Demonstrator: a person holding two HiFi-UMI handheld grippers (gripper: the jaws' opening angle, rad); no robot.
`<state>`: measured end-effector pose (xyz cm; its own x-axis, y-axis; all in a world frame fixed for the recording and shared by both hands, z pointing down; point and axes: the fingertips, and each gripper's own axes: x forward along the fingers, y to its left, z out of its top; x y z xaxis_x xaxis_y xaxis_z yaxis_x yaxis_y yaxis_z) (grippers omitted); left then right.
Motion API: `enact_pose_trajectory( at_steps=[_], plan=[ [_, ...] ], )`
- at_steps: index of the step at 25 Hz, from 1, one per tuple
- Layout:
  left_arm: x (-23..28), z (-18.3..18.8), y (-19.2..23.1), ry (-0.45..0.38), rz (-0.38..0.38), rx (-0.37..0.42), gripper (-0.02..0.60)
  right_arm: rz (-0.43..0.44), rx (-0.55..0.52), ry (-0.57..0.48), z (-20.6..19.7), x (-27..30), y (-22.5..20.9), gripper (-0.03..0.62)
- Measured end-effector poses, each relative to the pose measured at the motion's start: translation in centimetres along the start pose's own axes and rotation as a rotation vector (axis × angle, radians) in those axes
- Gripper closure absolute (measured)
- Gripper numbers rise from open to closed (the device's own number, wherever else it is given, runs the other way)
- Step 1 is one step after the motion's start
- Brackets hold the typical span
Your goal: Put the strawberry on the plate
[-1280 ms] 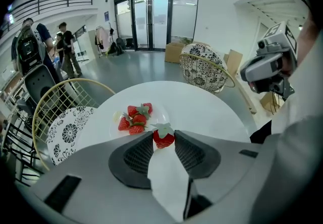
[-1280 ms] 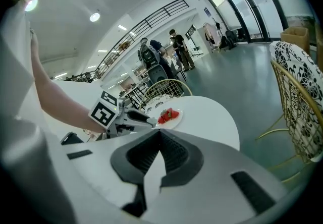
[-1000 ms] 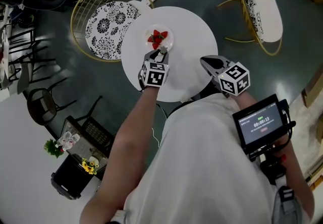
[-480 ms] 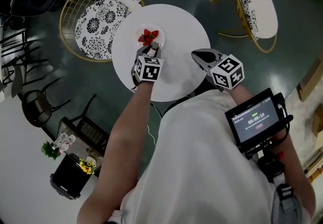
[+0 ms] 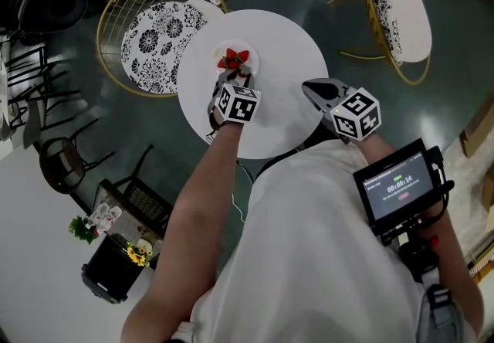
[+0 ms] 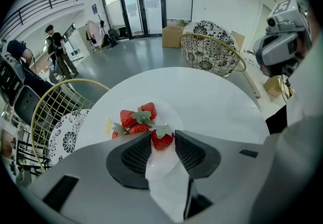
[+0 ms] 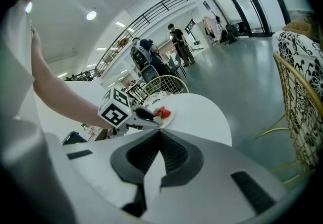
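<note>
Left hand-held gripper (image 6: 162,136) clamps strawberry (image 6: 161,141).

Screen (image 5: 397,187): a small monitor at the person's right side shows a timer that reads 00:00:14.
Rest of the screen: a green mark above the timer and a reddish one below it, both too small to read.
Left cube (image 5: 241,107): black-and-white square code patterns on its faces, with no letters or numbers.
Right cube (image 5: 356,117): the same kind of square code patterns, nothing to read.
Plate (image 6: 169,114): a small yellow mark (image 6: 108,125) near its left edge, too small to read.
</note>
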<state>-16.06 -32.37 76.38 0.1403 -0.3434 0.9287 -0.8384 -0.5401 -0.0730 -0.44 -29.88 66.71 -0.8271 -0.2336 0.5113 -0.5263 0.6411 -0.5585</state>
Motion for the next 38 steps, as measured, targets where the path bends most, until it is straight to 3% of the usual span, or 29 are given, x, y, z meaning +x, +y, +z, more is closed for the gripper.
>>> enact_pose_trajectory(
  at_steps=[8,16,19,21,29,38],
  plan=[
    [-0.6,0.7,0.5,-0.027,0.007,-0.032,0.439,0.025,-0.011,0.001,1.2,0.7,-0.7,0.589],
    [-5.6,-0.2,0.9,-0.167,0.074,-0.130,0.442,0.038,-0.052,-0.010,1.3,0.9,1.7,0.589],
    [-8.3,-0.9,0.7,-0.235,0.099,-0.174,0.540,0.036,-0.063,-0.021,1.5,0.7,3.2,0.589],
    [-10.1,-1.6,0.5,-0.277,0.109,-0.204,0.555,0.034,-0.075,-0.027,1.6,0.5,4.2,0.589],
    [-16.3,-4.0,-2.5,-0.468,0.031,-0.314,0.575,0.046,-0.161,-0.046,1.4,-0.3,8.3,0.589],
    [-18.7,-7.5,-2.6,-0.535,0.031,-0.419,0.575,0.074,-0.193,-0.070,1.9,0.2,9.9,0.589]
  ],
)
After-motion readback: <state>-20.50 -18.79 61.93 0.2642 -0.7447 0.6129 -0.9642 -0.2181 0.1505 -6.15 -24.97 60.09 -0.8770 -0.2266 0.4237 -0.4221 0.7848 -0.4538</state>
